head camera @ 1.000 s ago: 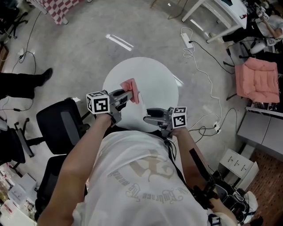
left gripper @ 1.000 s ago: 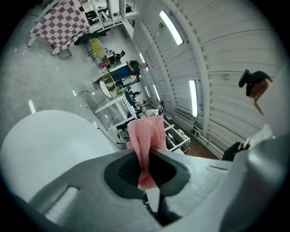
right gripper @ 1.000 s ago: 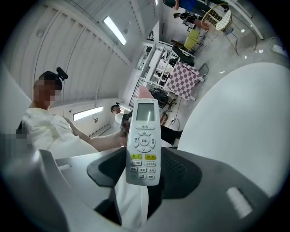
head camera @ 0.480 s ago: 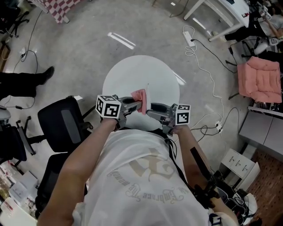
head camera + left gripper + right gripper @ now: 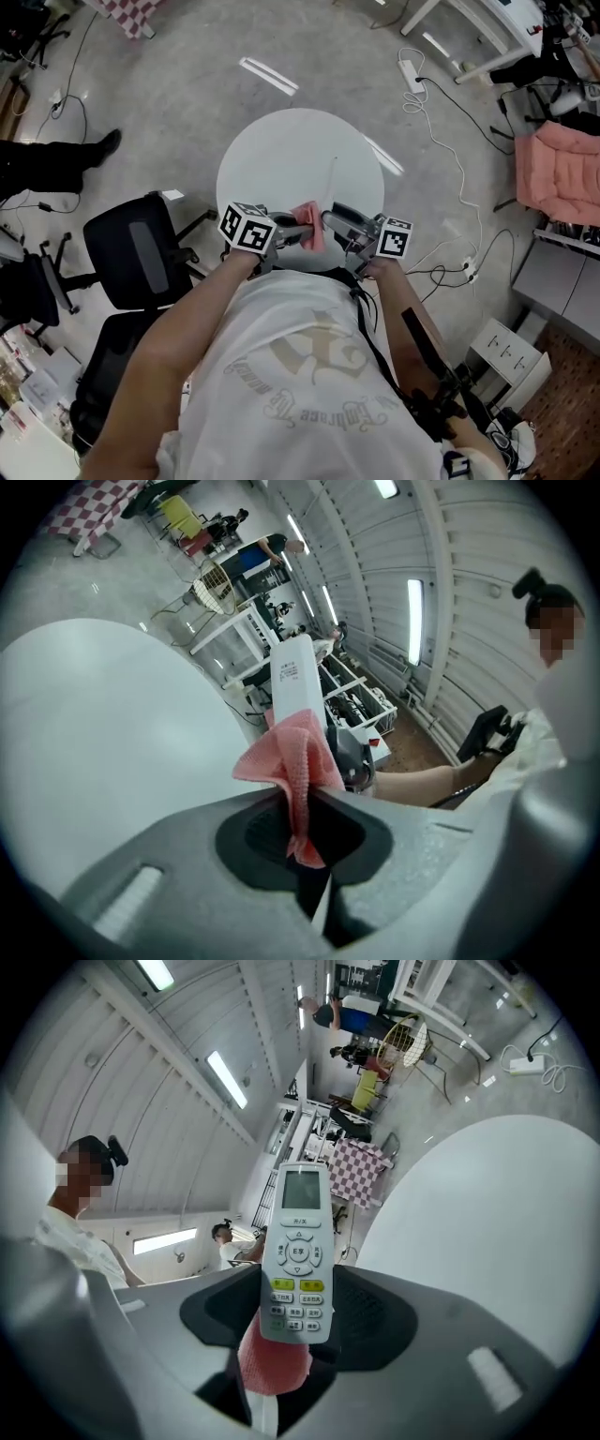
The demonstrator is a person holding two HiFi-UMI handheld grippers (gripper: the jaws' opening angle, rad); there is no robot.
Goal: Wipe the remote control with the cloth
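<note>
Looks mid-wipe: left gripper (image 5: 305, 794) pinching the pink cloth (image 5: 293, 759), right gripper (image 5: 292, 1305) clamping the remote control (image 5: 298, 1246); next I'd rub cloth along its body.

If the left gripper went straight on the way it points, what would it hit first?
Probably the remote control, just beyond the pink cloth it holds; depth is unclear.
</note>
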